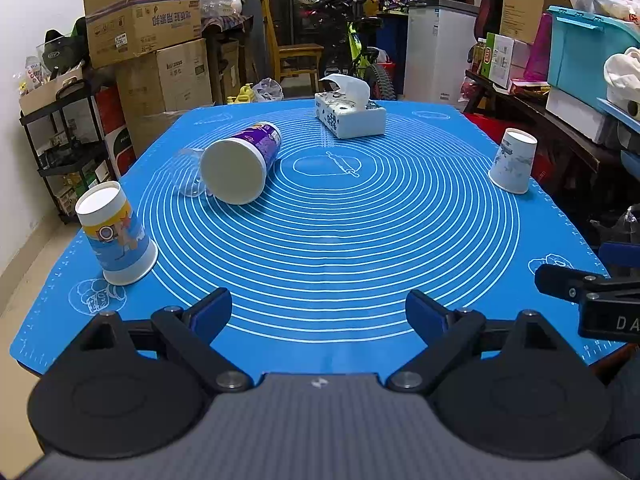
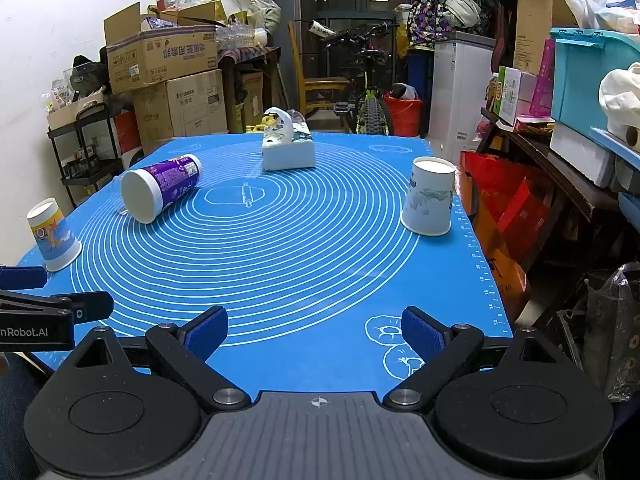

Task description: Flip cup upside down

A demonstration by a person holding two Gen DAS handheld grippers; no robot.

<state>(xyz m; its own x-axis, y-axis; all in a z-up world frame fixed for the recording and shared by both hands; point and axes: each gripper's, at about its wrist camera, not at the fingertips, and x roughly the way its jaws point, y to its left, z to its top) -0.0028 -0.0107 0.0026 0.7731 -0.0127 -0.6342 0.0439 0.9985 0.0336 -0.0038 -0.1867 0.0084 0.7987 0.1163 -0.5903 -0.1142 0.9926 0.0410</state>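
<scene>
A purple and white cup (image 1: 240, 164) (image 2: 160, 186) lies on its side at the mat's left, its white base toward me. A clear glass (image 1: 188, 174) lies against it. A yellow and blue paper cup (image 1: 116, 232) (image 2: 52, 236) stands upside down at the near left. A white and blue paper cup (image 1: 513, 166) (image 2: 430, 200) stands upside down at the right. My left gripper (image 1: 320, 314) is open and empty over the mat's near edge. My right gripper (image 2: 316, 330) is open and empty, near the front right.
A blue silicone mat (image 1: 340, 240) (image 2: 280, 248) covers the table. A tissue box (image 1: 350, 114) (image 2: 288, 150) sits at the far middle. Boxes, shelves, a chair and a bicycle crowd the room around the table. The other gripper shows at each view's edge.
</scene>
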